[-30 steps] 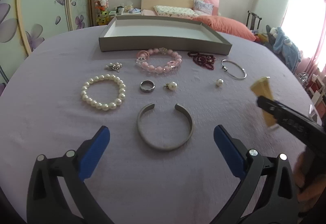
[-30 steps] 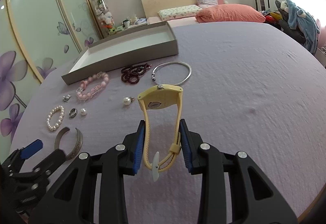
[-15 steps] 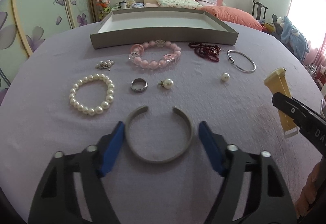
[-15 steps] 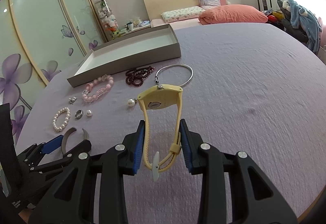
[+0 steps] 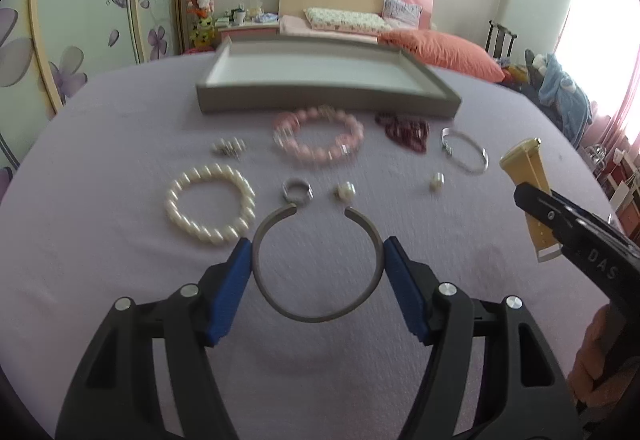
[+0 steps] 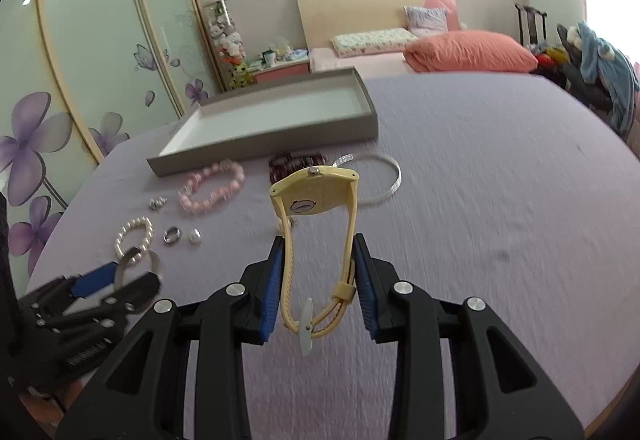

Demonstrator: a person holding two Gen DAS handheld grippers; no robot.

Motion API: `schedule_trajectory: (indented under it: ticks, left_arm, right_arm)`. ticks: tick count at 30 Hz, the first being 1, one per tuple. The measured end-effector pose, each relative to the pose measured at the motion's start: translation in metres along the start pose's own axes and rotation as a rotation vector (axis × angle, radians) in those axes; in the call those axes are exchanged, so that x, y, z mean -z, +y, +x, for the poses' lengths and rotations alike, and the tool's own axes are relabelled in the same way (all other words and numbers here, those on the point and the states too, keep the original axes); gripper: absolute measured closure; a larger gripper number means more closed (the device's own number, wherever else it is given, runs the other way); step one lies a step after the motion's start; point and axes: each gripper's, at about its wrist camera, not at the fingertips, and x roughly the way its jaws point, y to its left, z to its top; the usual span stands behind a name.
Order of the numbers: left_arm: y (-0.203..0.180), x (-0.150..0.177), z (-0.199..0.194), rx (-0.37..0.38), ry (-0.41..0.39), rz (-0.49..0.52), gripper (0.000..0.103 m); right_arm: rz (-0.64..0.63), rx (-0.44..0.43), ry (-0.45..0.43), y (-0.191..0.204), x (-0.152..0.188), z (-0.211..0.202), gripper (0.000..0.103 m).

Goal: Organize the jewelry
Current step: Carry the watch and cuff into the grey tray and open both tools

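Lilac cloth covers the counter (image 5: 120,144), where a shallow grey cardboard tray with a white floor (image 5: 320,98) sits at the far side. Nearer than that tray lie a pink bead bracelet (image 5: 318,136), a white pearl bracelet (image 5: 210,209) and a small silver ring (image 5: 297,192) — all blurred. The left gripper (image 5: 318,268) has just been closing and is clamped on a grey open metal cuff bangle (image 5: 316,264), while the right gripper (image 6: 318,280), right of the tray, pinches a pale yellow wristwatch (image 6: 316,196) by its strap — dial end toward the tray.

Daylight is pouring through a pink-curtained window (image 5: 600,52) on the right. A bed (image 6: 400,44) with a pale headboard is standing against the far wall, while flower-painted wardrobe doors (image 6: 80,80) are lining the left.
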Motion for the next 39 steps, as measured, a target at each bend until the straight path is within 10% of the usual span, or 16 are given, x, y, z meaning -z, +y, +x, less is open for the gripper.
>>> schedule_trajectory:
  ticks: [12, 26, 32, 39]
  left_arm:
    - [0.039, -0.131, 0.016, 0.006, -0.142, -0.005, 0.038]
    - [0.052, -0.238, 0.155, -0.011, -0.01, -0.043, 0.038]
    - [0.05, -0.243, 0.18, -0.013, 0.016, -0.046, 0.038]
    - [0.048, -0.244, 0.198, -0.047, 0.025, -0.046, 0.038]
  right_arm:
    - [-0.038, -0.056, -0.052, 0.012, -0.118, 0.055, 0.068]
    - [-0.03, 0.069, 0.304, 0.01, -0.18, 0.26, 0.067]
    - [-0.036, 0.074, 0.268, 0.005, -0.181, 0.254, 0.034]
    - [-0.041, 0.0, 0.201, -0.013, -0.179, 0.218, 0.028]
